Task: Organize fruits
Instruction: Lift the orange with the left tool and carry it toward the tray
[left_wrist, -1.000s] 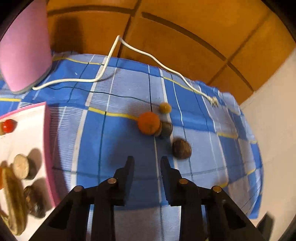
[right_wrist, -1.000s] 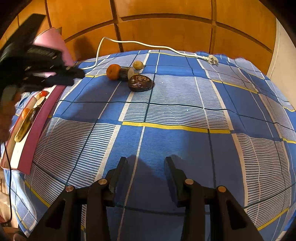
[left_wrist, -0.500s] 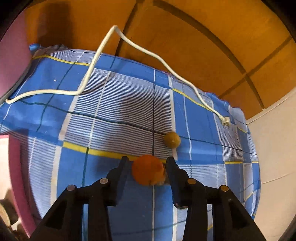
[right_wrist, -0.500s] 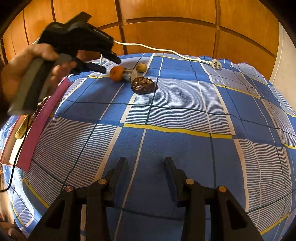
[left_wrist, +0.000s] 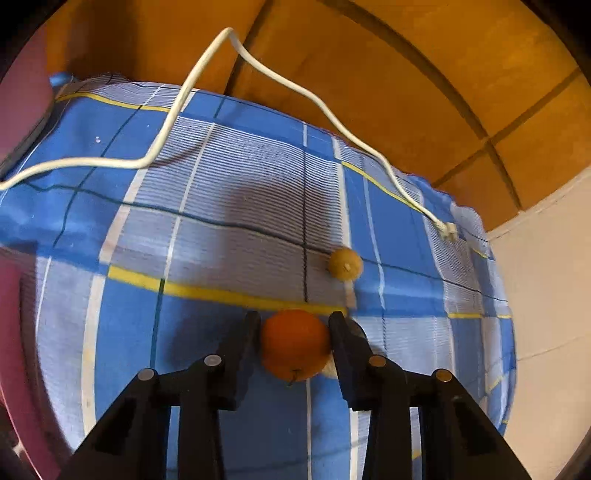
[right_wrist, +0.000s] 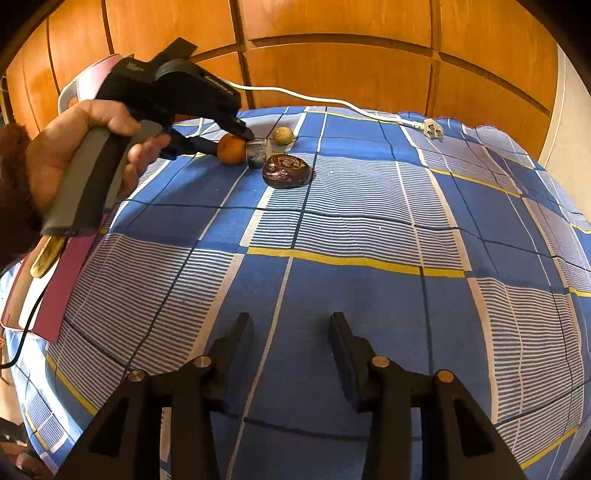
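An orange (left_wrist: 295, 343) sits on the blue checked cloth between the fingers of my left gripper (left_wrist: 293, 321); the jaws stand around it, close to its sides, and whether they press on it is unclear. In the right wrist view the left gripper (right_wrist: 231, 142) reaches the same orange (right_wrist: 231, 149). A grey cut fruit piece (right_wrist: 256, 153), a dark brown wrinkled fruit (right_wrist: 285, 171) and a small yellow-green fruit (right_wrist: 283, 136) lie beside it. The small fruit also shows in the left wrist view (left_wrist: 345, 263). My right gripper (right_wrist: 291, 328) is open and empty above the cloth.
A pink-rimmed tray (right_wrist: 55, 280) holding a yellowish fruit (right_wrist: 46, 254) lies at the cloth's left edge. A white cable (left_wrist: 177, 110) with a plug (right_wrist: 430, 128) crosses the back of the cloth. A wooden panel wall (right_wrist: 332, 55) stands behind.
My left gripper has moved forward from near the tray to the orange, which now lies deeper between its fingers. My right gripper has stayed still and open.
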